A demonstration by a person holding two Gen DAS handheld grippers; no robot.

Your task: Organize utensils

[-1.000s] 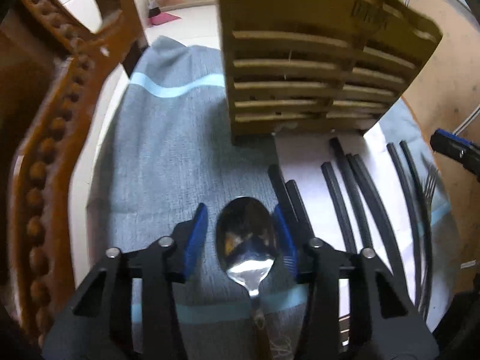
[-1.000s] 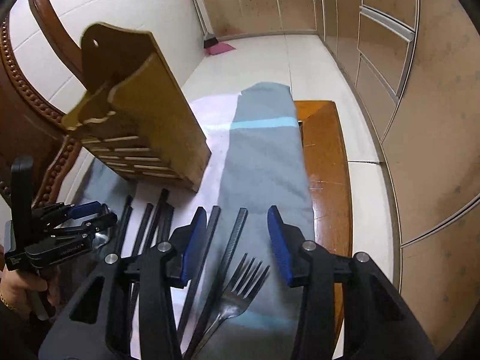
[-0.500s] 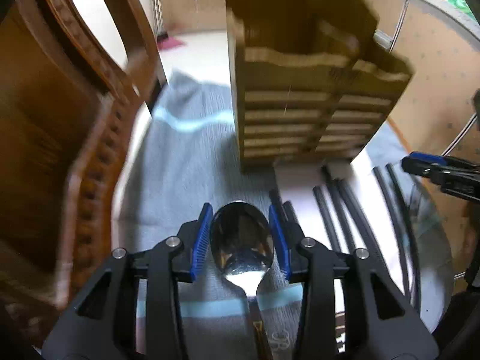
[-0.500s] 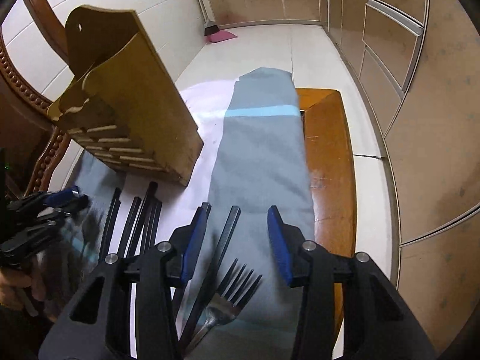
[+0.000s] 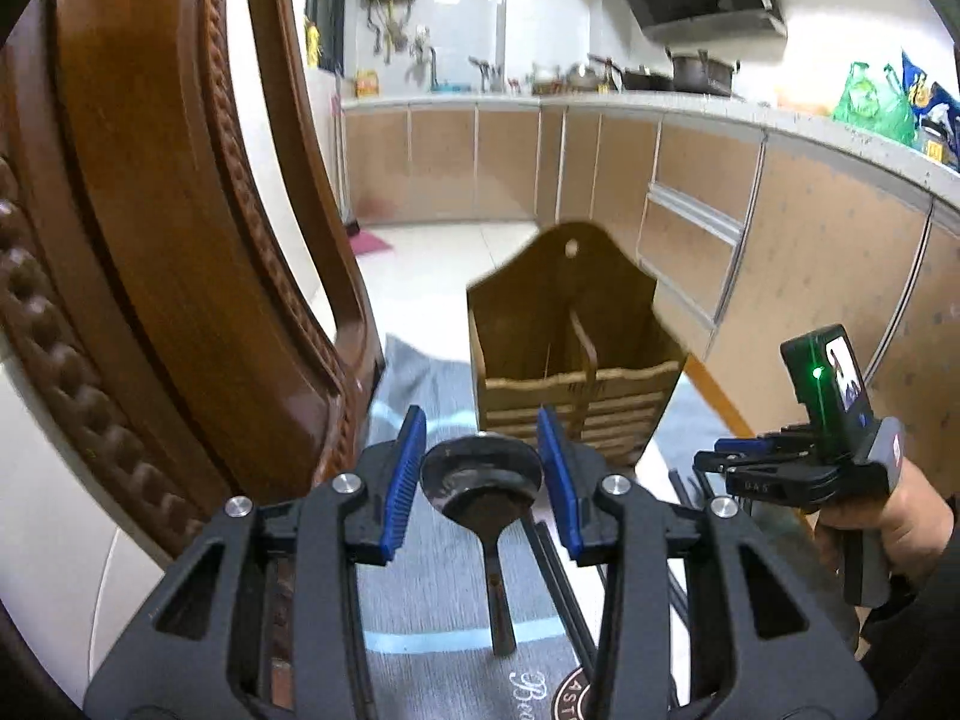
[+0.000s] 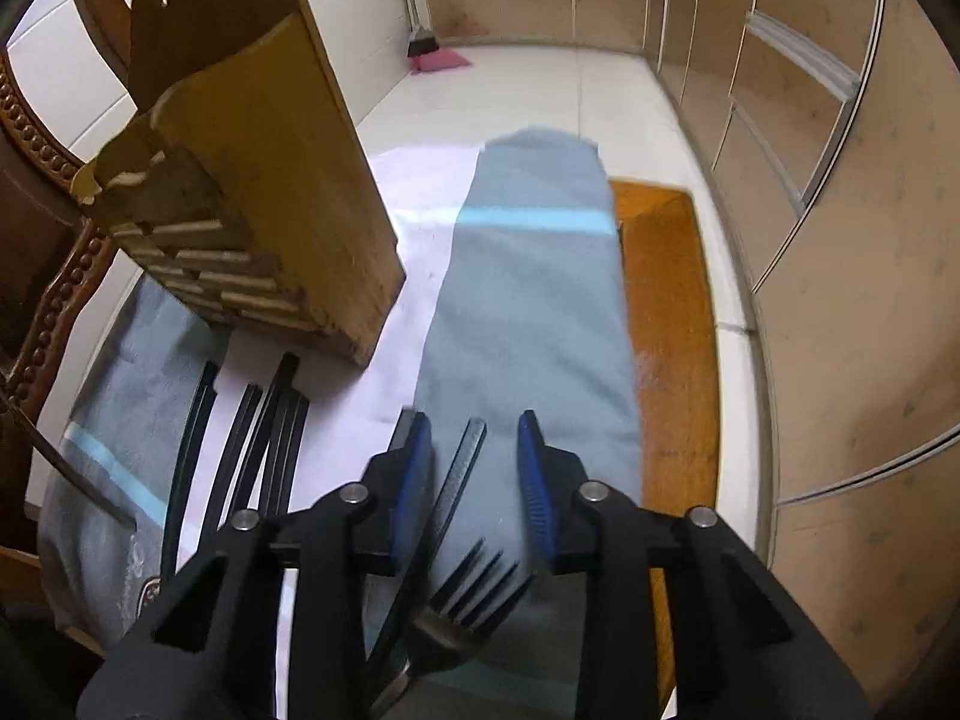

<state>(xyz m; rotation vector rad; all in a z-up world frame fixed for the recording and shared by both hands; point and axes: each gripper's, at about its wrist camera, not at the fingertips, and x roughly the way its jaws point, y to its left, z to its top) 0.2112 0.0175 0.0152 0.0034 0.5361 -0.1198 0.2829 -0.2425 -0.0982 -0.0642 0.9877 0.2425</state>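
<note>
**On the towel: spoon lifted, holder with 2 compartments**

On the grey towel [image 6: 528, 312] stands the wooden utensil holder [image 5: 570, 360], upright, with a divider making 2 compartments; I see nothing inside them. The left gripper [image 5: 480, 468] pinches the bowl of a spoon [image 5: 480, 474] between its blue pads, in front of the holder. The right gripper [image 6: 474, 468] has just been closing; a black chopstick [image 6: 462, 468] lies between its jaws, not yet pressed. A fork [image 6: 462, 606] and more chopsticks [image 6: 252, 438] lie on the towel.
</note>
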